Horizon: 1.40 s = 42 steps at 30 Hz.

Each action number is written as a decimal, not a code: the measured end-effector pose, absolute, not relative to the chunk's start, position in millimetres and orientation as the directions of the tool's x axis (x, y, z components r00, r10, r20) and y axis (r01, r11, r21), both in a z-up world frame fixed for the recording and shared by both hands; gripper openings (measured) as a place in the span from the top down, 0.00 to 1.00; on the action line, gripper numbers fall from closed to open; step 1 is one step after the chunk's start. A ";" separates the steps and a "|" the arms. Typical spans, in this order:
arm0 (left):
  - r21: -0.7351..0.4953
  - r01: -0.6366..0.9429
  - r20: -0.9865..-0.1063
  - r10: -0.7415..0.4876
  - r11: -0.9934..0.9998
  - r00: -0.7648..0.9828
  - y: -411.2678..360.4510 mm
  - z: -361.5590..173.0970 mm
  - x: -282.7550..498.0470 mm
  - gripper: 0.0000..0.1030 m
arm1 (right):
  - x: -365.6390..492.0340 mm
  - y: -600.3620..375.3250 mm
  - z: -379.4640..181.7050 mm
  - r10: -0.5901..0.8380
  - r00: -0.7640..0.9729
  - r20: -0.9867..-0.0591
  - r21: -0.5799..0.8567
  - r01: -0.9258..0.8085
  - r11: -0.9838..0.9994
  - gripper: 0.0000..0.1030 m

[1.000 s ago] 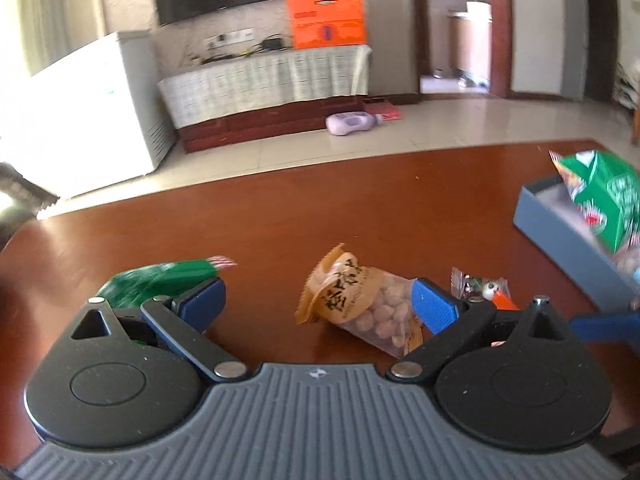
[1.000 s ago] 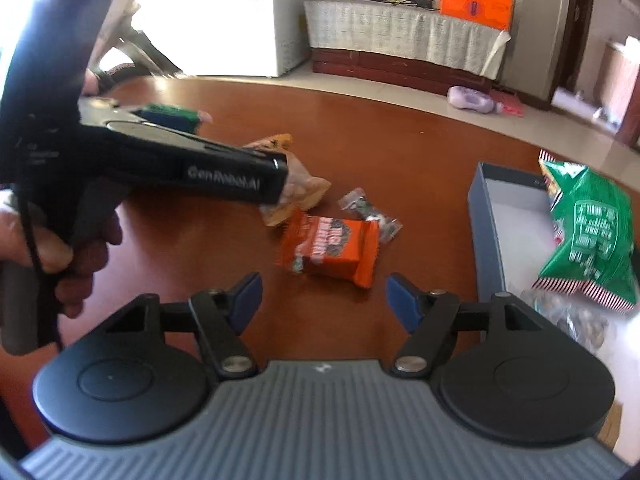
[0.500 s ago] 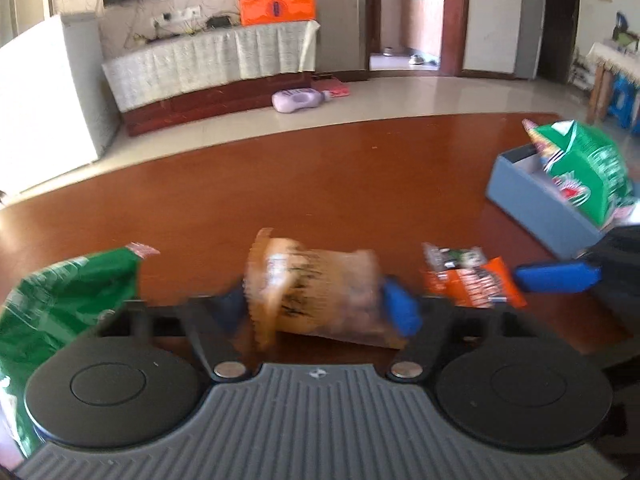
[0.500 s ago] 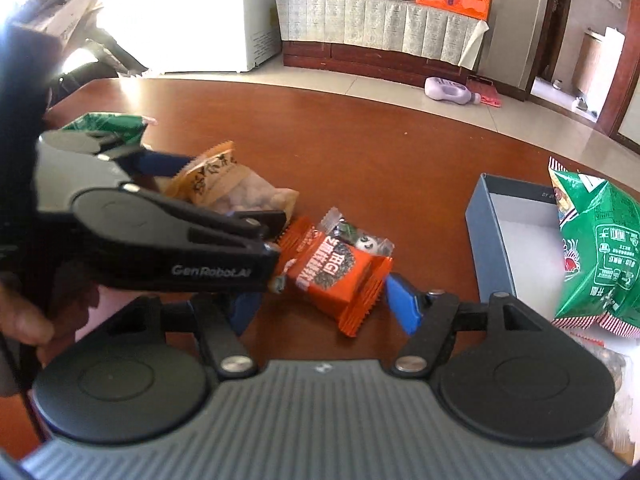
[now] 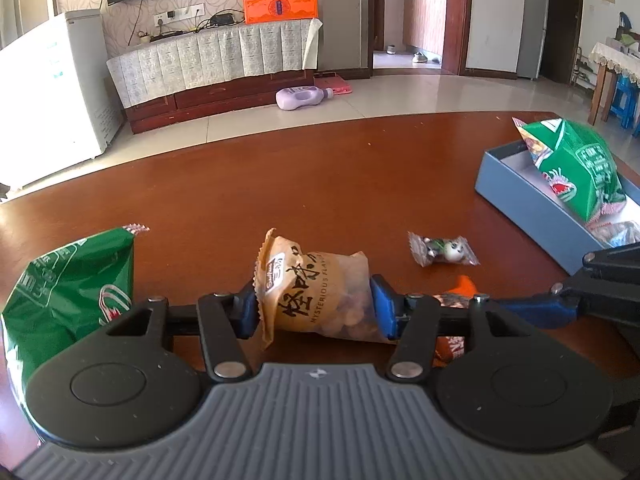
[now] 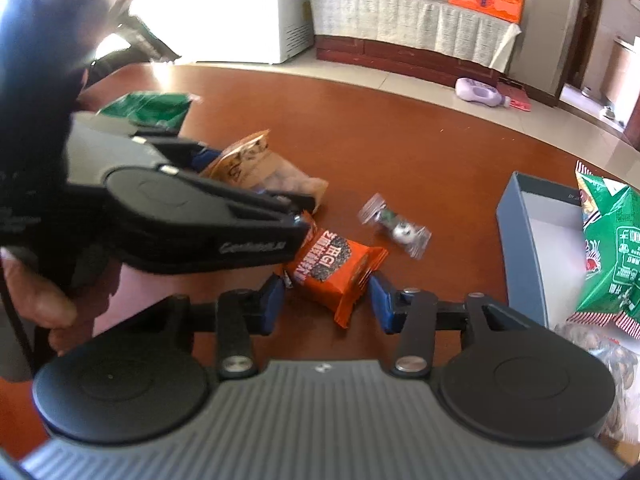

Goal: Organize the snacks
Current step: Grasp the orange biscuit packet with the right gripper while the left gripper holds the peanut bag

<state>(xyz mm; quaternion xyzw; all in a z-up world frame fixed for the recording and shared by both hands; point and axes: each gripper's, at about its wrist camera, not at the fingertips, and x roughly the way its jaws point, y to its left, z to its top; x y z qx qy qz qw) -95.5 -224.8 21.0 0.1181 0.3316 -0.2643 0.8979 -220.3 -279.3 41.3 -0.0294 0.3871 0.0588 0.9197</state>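
My left gripper (image 5: 313, 308) is shut on a tan peanut bag (image 5: 316, 292), which also shows in the right wrist view (image 6: 260, 168). My right gripper (image 6: 326, 300) has its blue pads on either side of an orange snack packet (image 6: 332, 268) on the table and looks closed on it. A small clear candy packet (image 5: 442, 249) lies on the table and also shows in the right wrist view (image 6: 396, 230). A green snack bag (image 5: 68, 292) lies left. A blue-grey box (image 5: 532, 208) on the right holds another green bag (image 5: 576, 168).
The brown wooden table (image 5: 320, 176) carries everything. The box also shows in the right wrist view (image 6: 524, 248), with a clear nut packet (image 6: 612, 364) inside near its front. The person's hand (image 6: 36, 292) holds the left gripper's handle.
My left gripper closed around the peanut bag. My right gripper moved forward and narrowed around the orange packet. The views shifted rightward toward the box.
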 end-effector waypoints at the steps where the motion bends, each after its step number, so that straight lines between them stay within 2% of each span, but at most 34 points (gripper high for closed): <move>1: 0.039 0.553 -0.659 -0.394 0.832 0.640 -226.7 21.8 -97.5 0.42 | -223.5 -278.8 42.6 0.084 0.692 -0.717 -0.013 -0.135 0.991 0.59; 23: 0.068 0.559 -0.664 -0.380 0.827 0.644 -239.2 22.5 -152.6 0.42 | -291.5 -284.0 44.8 0.110 0.650 -0.752 -0.063 -0.237 0.969 0.61; 29: 0.055 0.552 -0.660 -0.385 0.832 0.646 -236.6 21.2 -155.0 0.42 | -292.1 -289.0 40.5 0.115 0.663 -0.740 -0.049 -0.224 0.973 0.52; 31: 0.050 0.555 -0.658 -0.391 0.830 0.644 -235.0 20.9 -154.0 0.42 | -291.1 -288.8 39.6 0.107 0.667 -0.737 -0.057 -0.219 0.974 0.44; 33: 0.043 0.556 -0.657 -0.395 0.830 0.642 -234.0 20.5 -153.5 0.42 | -289.0 -287.2 39.0 0.107 0.666 -0.738 -0.057 -0.220 0.974 0.41; 42: 0.038 0.553 -0.659 -0.395 0.832 0.640 -232.7 21.3 -154.1 0.42 | -279.6 -278.7 38.3 0.120 0.664 -0.738 -0.056 -0.238 0.970 0.42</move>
